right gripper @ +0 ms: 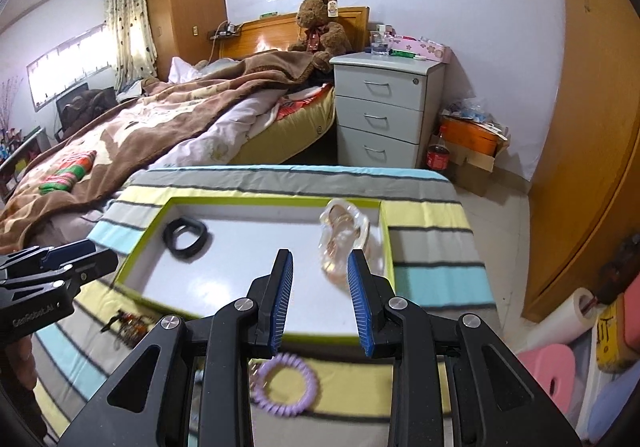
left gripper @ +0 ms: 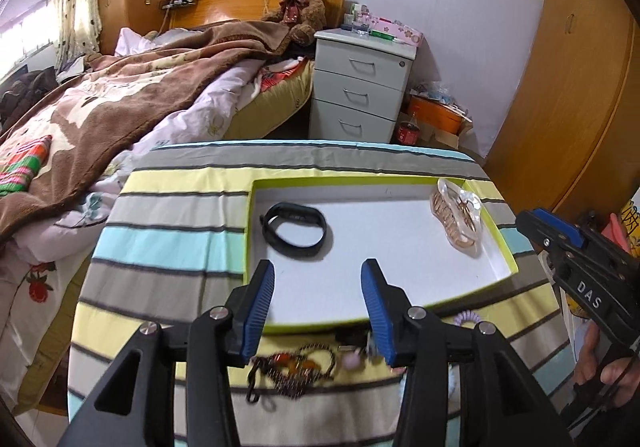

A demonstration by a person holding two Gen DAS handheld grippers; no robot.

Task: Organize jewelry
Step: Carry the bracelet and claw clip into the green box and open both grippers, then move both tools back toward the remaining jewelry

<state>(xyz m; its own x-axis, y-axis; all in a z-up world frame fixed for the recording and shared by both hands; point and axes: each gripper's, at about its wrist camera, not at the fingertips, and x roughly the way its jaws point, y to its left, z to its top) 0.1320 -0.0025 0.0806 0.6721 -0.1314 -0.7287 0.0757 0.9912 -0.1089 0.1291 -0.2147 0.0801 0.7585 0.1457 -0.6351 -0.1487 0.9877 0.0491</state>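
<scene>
Nearest the lenses are the black gripper frames with their blue ribbed pads, and both sets of jaws stand wide with nothing between them. Taking the shallow white tray with the lime-green rim (left gripper: pixel 500 243) as the landmark: it sits on the striped cloth-covered table (left gripper: pixel 168 231), its long axis running across both views. Inside it, toward the far left corner, lies a black rubber wristband (left gripper: pixel 295 230); toward the far right end lies a clear plastic pouch of rose-gold chain jewellery (left gripper: pixel 456 219), its long axis running front to back. Outside the tray, on the cloth just beside its near rim, pieces are not yet sorted — a dark beaded bracelet with amber and red stones (left gripper: pixel 294 367) near the left part of the rim, and a lilac spiral hair tie (right gripper: pixel 286 385) further right. The left gripper (left gripper: pixel 318 309) hovers above the near rim with the beaded bracelet below and just behind its fingertips, so it would have to draw back and dip to reach it. The right gripper (right gripper: pixel 320 301) hangs likewise over the near rim, the hair tie lying flat directly beneath and slightly short of its pads — my judgement is that each hand is nearer its own piece, and the tray's open middle is the likely drop spot.
</scene>
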